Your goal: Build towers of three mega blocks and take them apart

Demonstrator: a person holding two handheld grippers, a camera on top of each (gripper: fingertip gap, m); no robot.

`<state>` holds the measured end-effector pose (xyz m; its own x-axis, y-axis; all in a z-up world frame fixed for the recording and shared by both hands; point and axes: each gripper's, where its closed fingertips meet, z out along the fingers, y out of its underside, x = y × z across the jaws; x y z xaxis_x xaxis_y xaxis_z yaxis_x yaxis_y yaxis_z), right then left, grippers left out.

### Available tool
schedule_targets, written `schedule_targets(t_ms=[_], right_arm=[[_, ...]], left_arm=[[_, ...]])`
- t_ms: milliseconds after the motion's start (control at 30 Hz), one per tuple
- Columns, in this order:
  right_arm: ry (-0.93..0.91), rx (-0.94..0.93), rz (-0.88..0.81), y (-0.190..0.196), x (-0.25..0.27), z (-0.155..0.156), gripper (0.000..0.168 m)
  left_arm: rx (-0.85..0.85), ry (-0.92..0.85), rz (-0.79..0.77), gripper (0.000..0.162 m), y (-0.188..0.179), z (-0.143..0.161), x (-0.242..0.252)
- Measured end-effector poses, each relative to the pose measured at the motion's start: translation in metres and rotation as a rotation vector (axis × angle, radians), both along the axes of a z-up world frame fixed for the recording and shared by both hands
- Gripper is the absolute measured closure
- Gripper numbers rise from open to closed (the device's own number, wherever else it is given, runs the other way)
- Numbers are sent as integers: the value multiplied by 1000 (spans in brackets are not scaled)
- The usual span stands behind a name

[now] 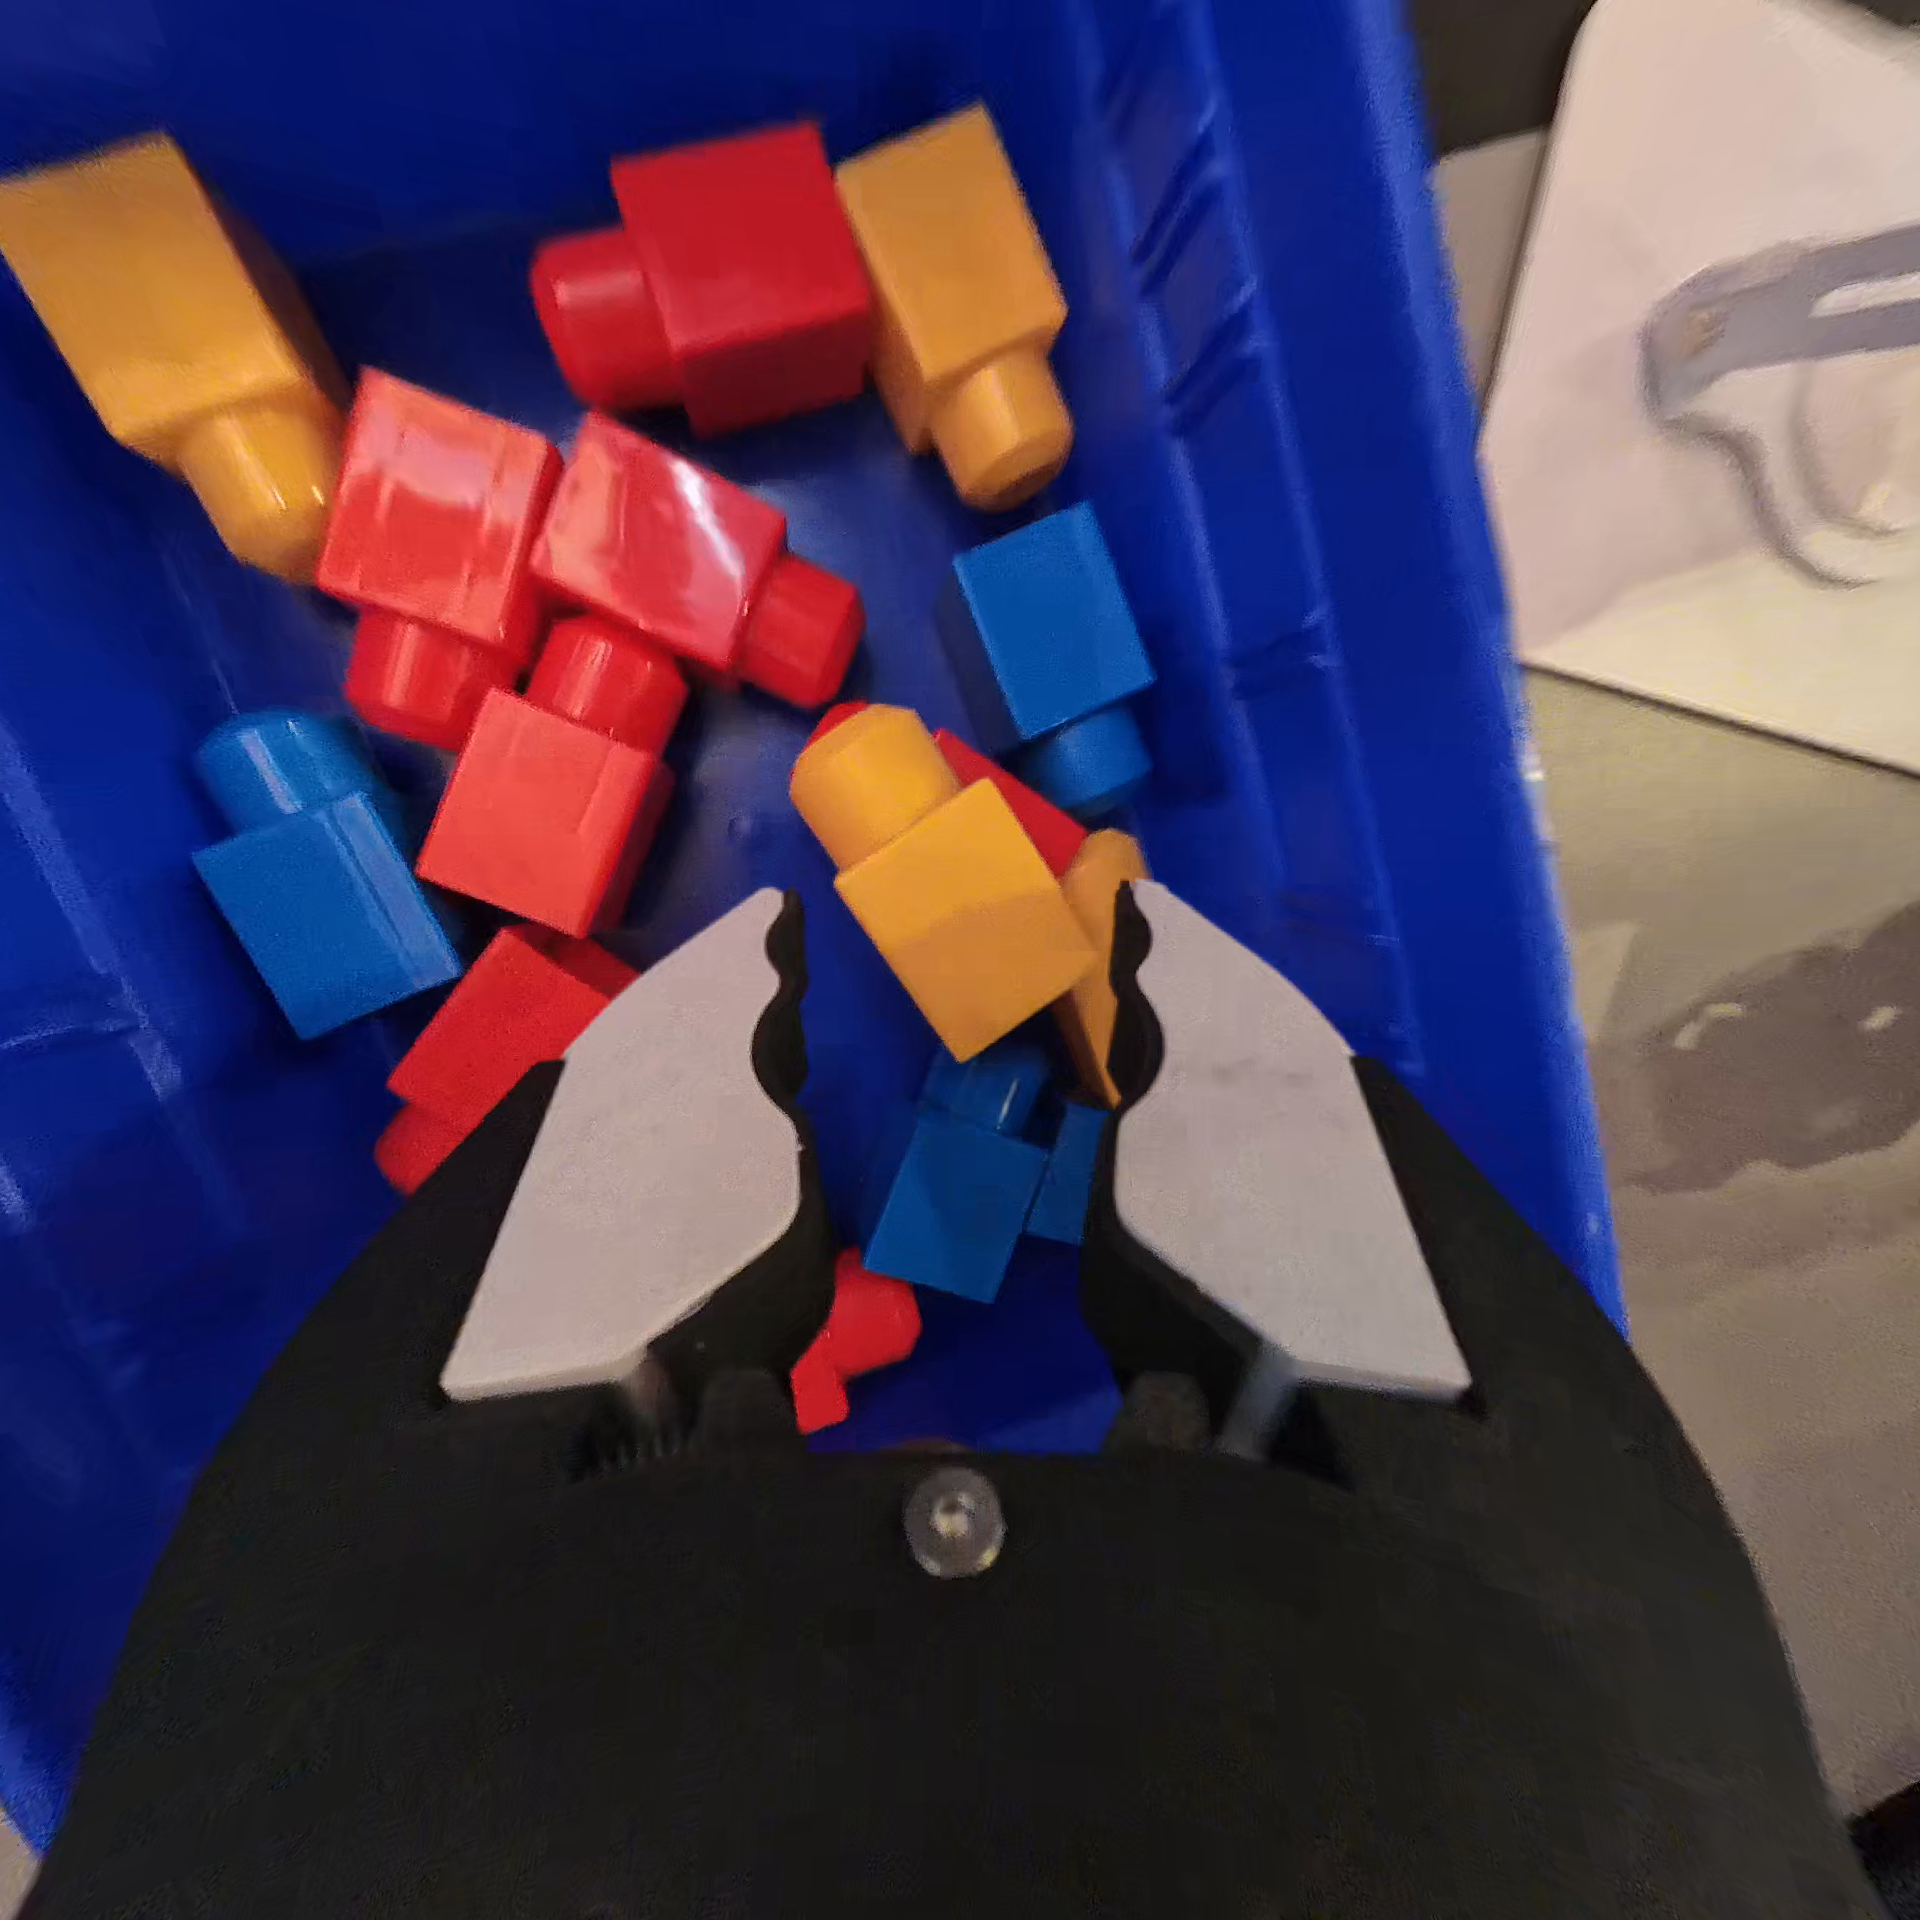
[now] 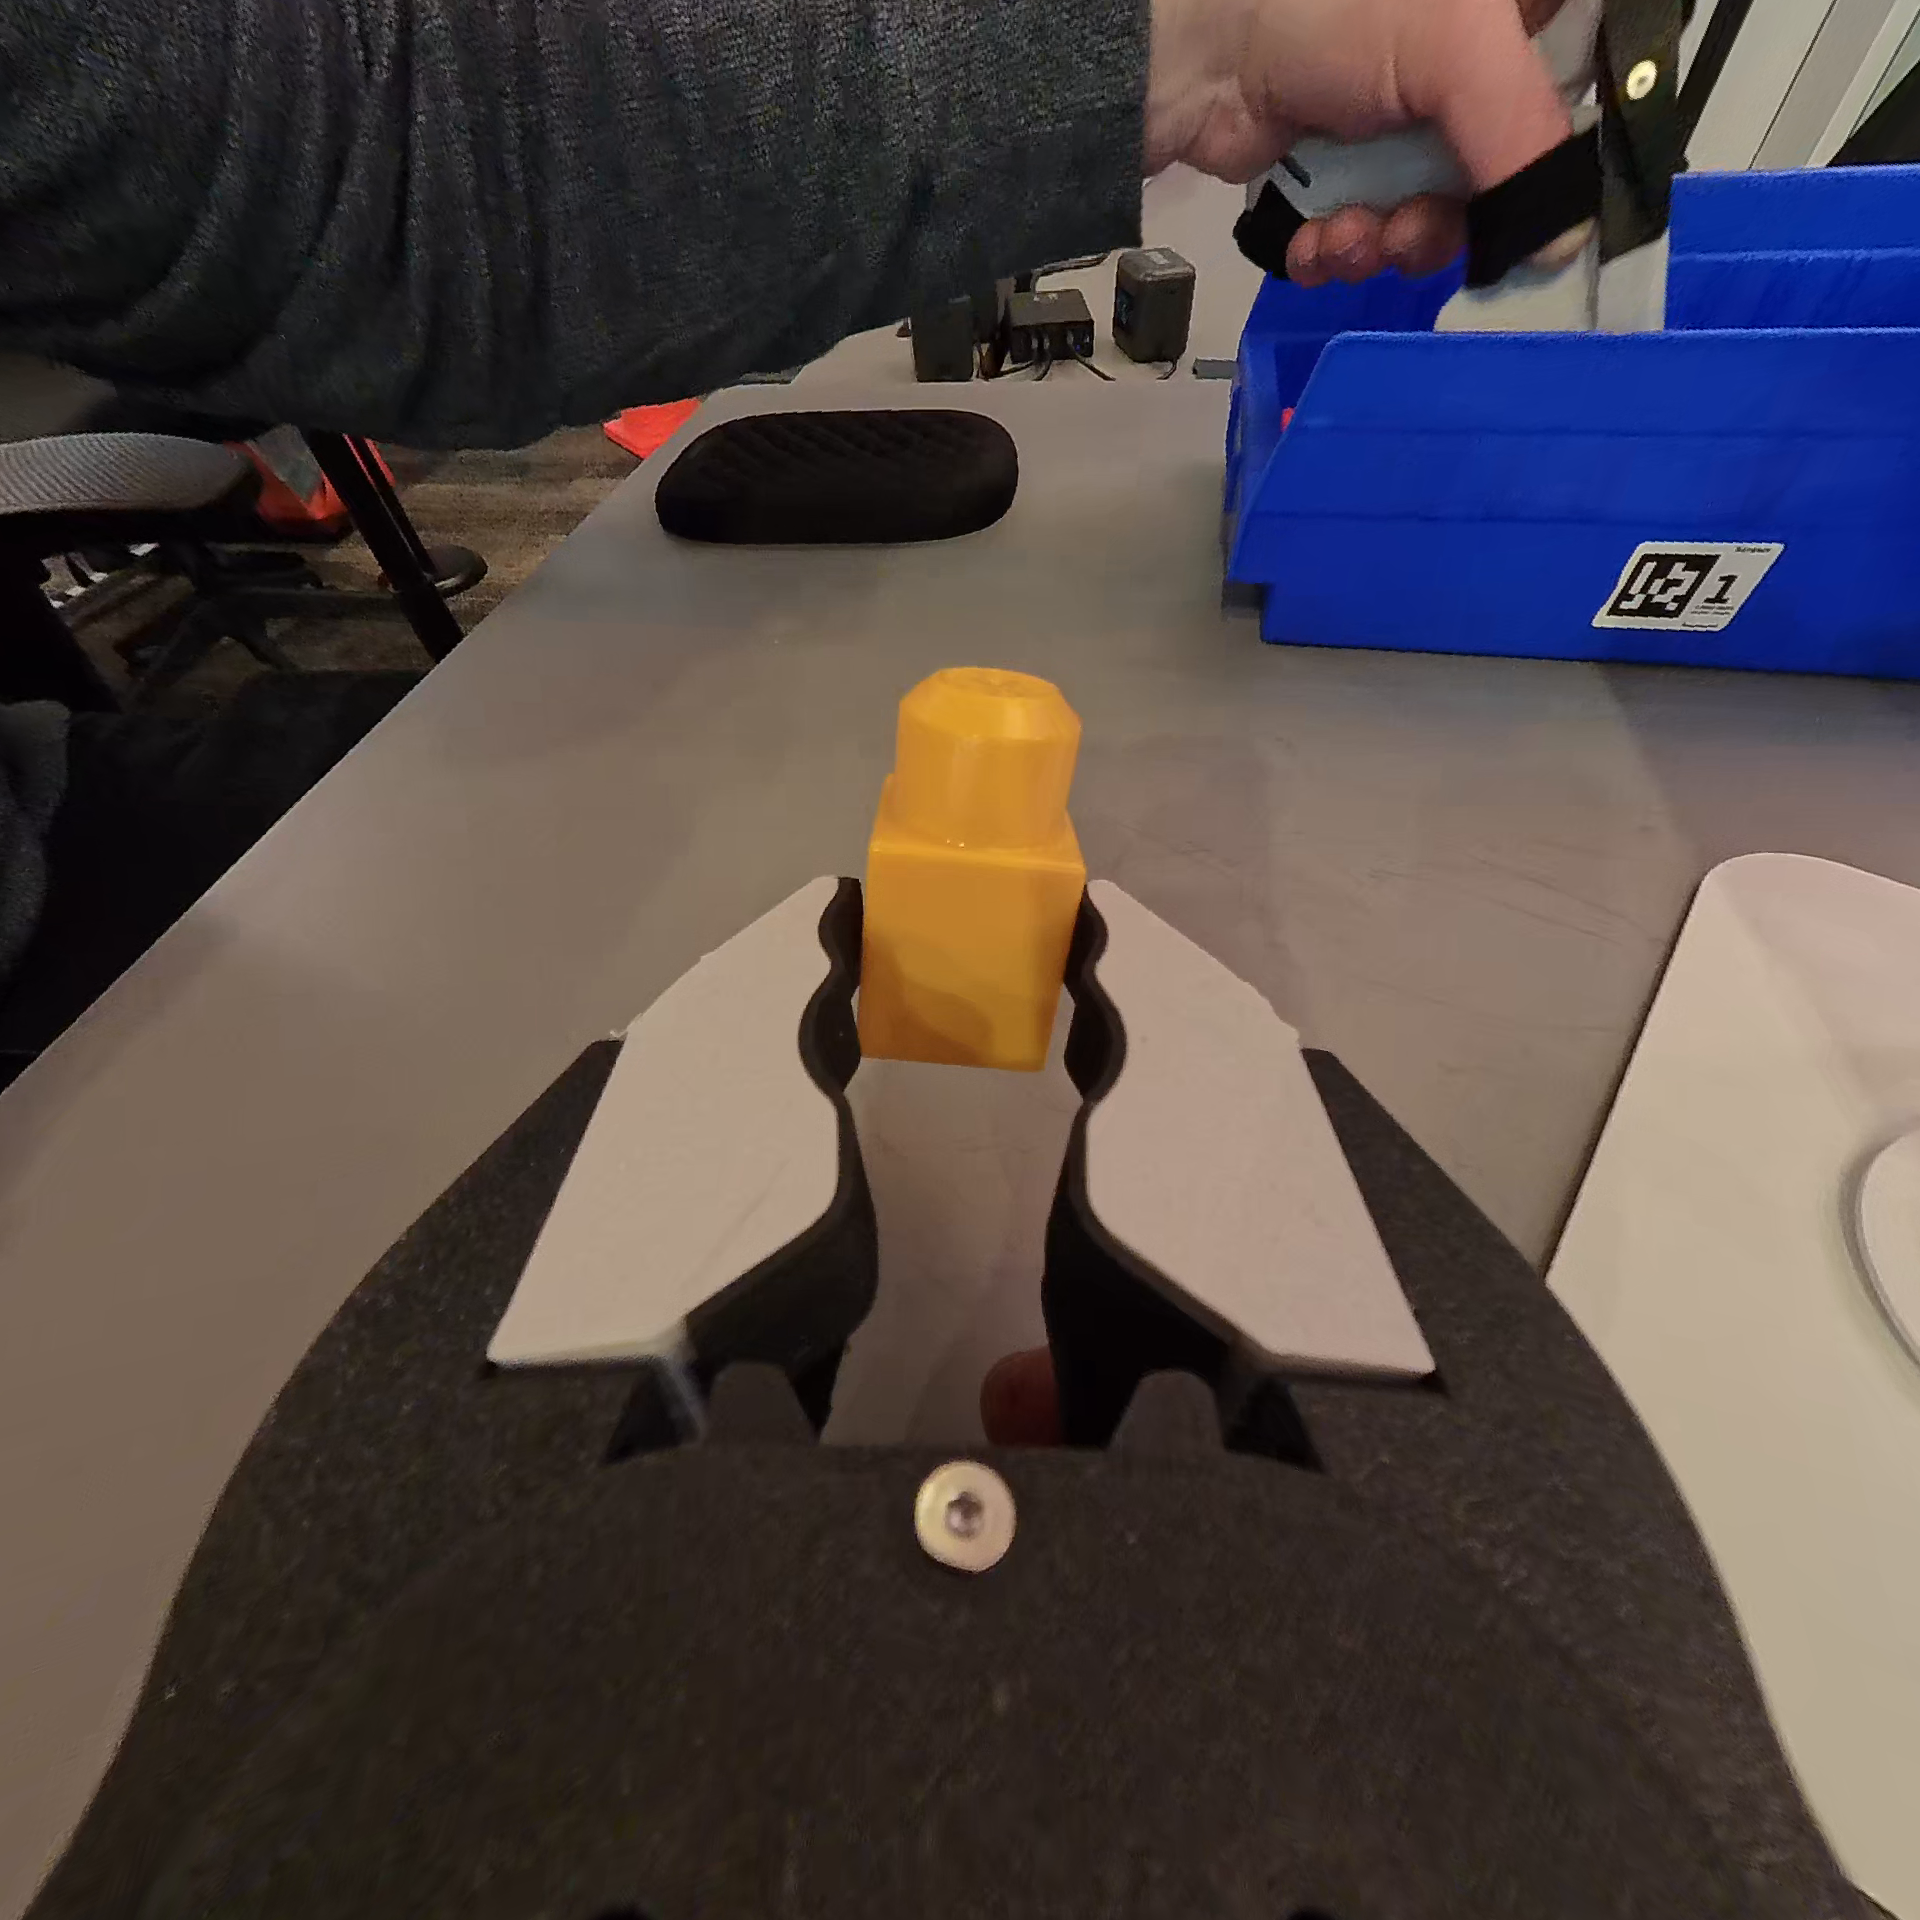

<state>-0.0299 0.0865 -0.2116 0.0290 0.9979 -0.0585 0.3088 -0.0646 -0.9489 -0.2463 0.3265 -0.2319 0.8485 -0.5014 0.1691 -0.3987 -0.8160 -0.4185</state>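
My left gripper [image 1: 954, 899] is open and reaches into a blue bin [image 1: 1299, 520] that holds several loose red, yellow and blue mega blocks. A yellow block [image 1: 935, 883] lies tilted between its fingertips, close to the right finger, on top of other blocks. A blue block [image 1: 956, 1195] lies below it between the fingers. My right gripper [image 2: 966, 894] is shut on the base of an upright yellow block [image 2: 987, 748], stud up, over the grey table [image 2: 520, 831]. The blue bin [image 2: 1558, 488] stands at the far right in the right wrist view.
A person's sleeved arm [image 2: 520, 208] and hand [image 2: 1351, 104] span the top of the right wrist view. A black pad [image 2: 836, 473] lies on the table behind. A white sheet [image 2: 1766, 1143] lies at the right. Clear goggles [image 1: 1787, 364] rest on white paper beside the bin. Spacing between my two grippers at the tips: around 35 centimeters.
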Motion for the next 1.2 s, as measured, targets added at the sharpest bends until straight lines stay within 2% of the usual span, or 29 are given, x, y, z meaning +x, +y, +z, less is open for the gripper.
schedule_targets(t_ms=[67, 167, 333, 433, 567, 700, 800, 933, 1067, 1200], right_arm=[[1, -1, 0, 0, 0, 0, 131], [0, 0, 2, 0, 0, 0, 131], [0, -2, -5, 1, 0, 0, 131], [11, -15, -20, 4, 1, 2, 131], [81, -79, -46, 9, 1, 12, 131], [184, -151, -47, 9, -1, 31, 131], [253, -191, -56, 10, 0, 44, 131], [314, -230, -64, 11, 3, 53, 131], [366, -260, -65, 14, 8, 62, 131], [385, -247, -62, 16, 12, 67, 131]], left_arm=[[-63, 45, -11, 109, -4, -10, 3], [-33, 101, -33, 113, -1, -12, 5], [136, 6, -9, 115, 5, 18, 6], [338, -211, -55, 116, -4, 66, 27], [610, -641, -200, 116, -49, 141, 77], [734, -986, -340, 117, -109, 175, 134], [756, -1156, -405, 118, -144, 177, 173], [755, -1222, -522, 118, -176, 165, 220], [724, -1224, -626, 118, -193, 153, 248], [721, -1218, -679, 118, -198, 148, 253]])
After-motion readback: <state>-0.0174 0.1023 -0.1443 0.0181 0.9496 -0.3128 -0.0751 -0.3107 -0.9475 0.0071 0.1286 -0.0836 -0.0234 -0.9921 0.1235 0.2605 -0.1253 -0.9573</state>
